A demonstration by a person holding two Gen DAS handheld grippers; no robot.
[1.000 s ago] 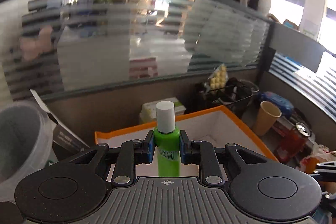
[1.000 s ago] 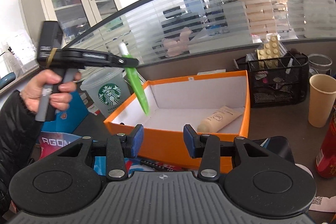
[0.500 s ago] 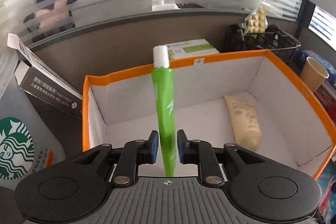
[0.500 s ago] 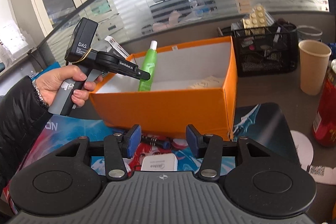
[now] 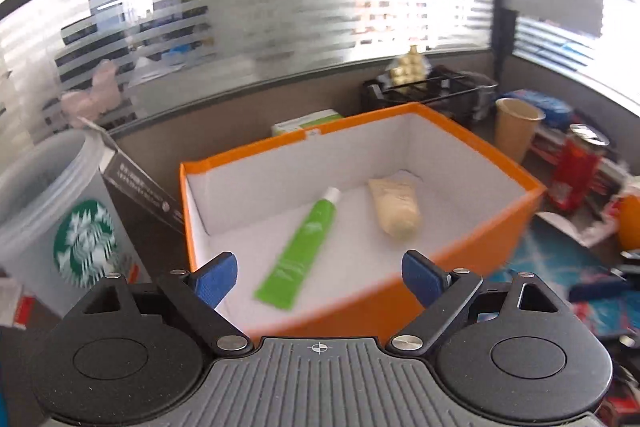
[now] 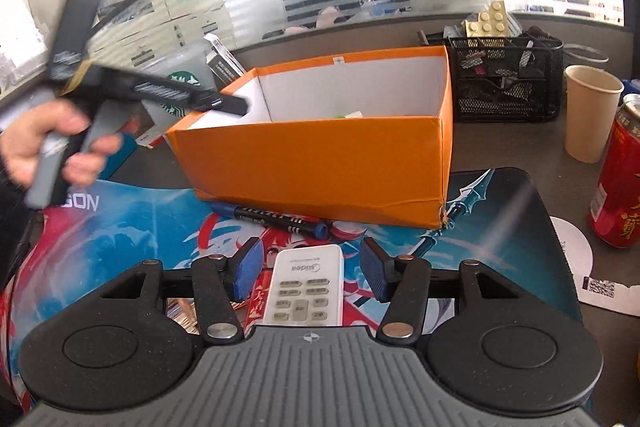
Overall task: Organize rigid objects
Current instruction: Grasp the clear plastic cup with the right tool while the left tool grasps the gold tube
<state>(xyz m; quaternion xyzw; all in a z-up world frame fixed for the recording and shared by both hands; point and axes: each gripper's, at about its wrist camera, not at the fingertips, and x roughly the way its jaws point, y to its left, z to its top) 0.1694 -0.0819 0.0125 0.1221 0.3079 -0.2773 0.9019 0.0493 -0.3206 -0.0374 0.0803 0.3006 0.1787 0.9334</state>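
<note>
two soft tubes (image 5: 299, 254) lie in the orange cardboard box (image 5: 472, 247) — both grippers opening, holding nothing.

green tube (image 5: 301, 251), lying flat in orange box (image 5: 472, 247)

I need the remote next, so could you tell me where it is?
In the right wrist view, the white remote lies on the printed mat between the opening right gripper fingers, just before the marker and orange box.
</note>
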